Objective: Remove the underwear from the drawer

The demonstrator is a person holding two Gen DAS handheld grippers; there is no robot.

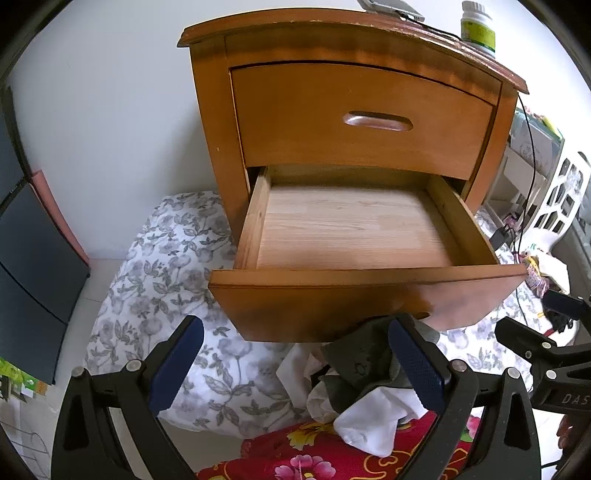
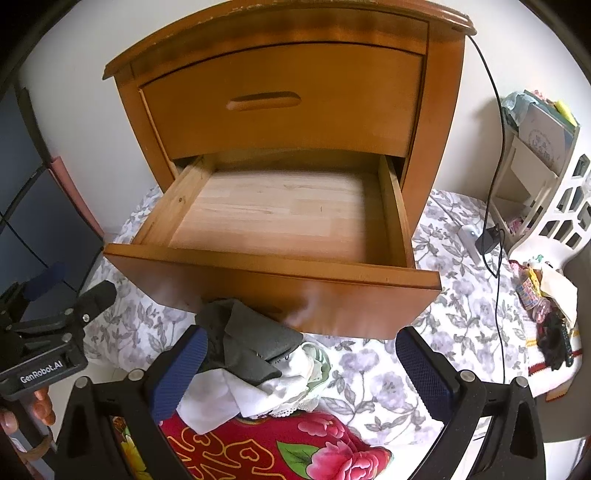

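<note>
The wooden nightstand's lower drawer (image 1: pixel 351 229) (image 2: pixel 280 218) is pulled out, and its pale plank floor is bare. Below the drawer front, a pile of underwear lies on the bedding: a grey piece (image 1: pixel 354 369) (image 2: pixel 251 343) on top of white pieces (image 1: pixel 373 421) (image 2: pixel 221 398). My left gripper (image 1: pixel 297 365) is open, and its right finger overlaps the pile. My right gripper (image 2: pixel 303 373) is also open, with the pile by its left finger. Nothing is held in either one.
A grey-flowered sheet (image 1: pixel 159 288) (image 2: pixel 461 314) and a red floral cloth (image 2: pixel 280 446) lie under the pile. The upper drawer (image 1: pixel 362 114) is closed. A bottle (image 1: pixel 478 27) stands on the nightstand top. At the right are a black cable (image 2: pixel 496 147), a charger (image 2: pixel 489 236) and a white basket (image 2: pixel 565 206).
</note>
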